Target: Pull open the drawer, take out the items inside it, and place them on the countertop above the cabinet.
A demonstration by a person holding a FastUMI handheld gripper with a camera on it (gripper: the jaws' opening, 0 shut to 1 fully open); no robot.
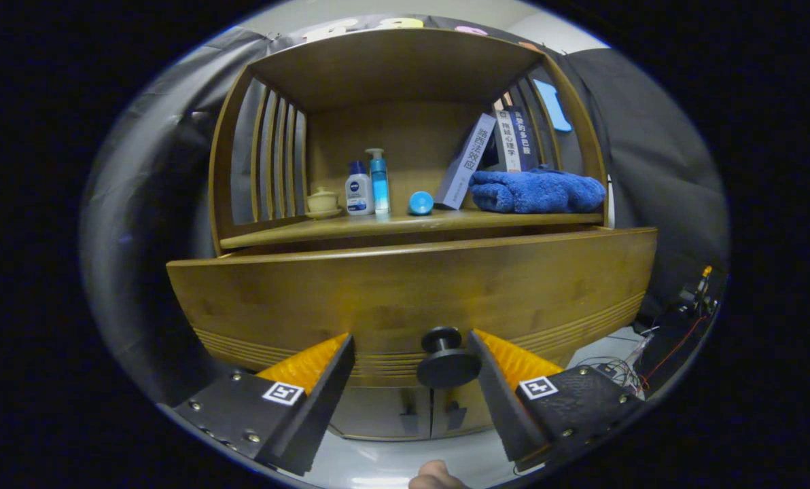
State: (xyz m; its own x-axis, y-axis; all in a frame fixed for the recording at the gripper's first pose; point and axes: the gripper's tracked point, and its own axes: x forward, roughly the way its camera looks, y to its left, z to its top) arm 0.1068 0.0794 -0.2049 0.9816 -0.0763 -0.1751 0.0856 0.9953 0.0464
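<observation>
The wooden cabinet's drawer front (405, 292) stands right in front of me, wide and curved, with grooves along its lower edge. Its dark round knob (447, 363) sits between my fingertips, close to the right finger and apart from the left one. My gripper (410, 336) is open and neither finger presses on the knob. The inside of the drawer is hidden behind its front. Above it runs the countertop (405, 224), a wooden shelf under a slatted hutch.
On the countertop stand a small lidded cup (322, 202), a white bottle (359, 192), a blue pump bottle (378, 182), a blue round cap (420, 202), leaning books (497, 153) and a folded blue towel (537, 191). Cabinet doors (412, 411) lie below the drawer. Cables (677, 319) hang at the right. A fingertip (435, 477) shows below.
</observation>
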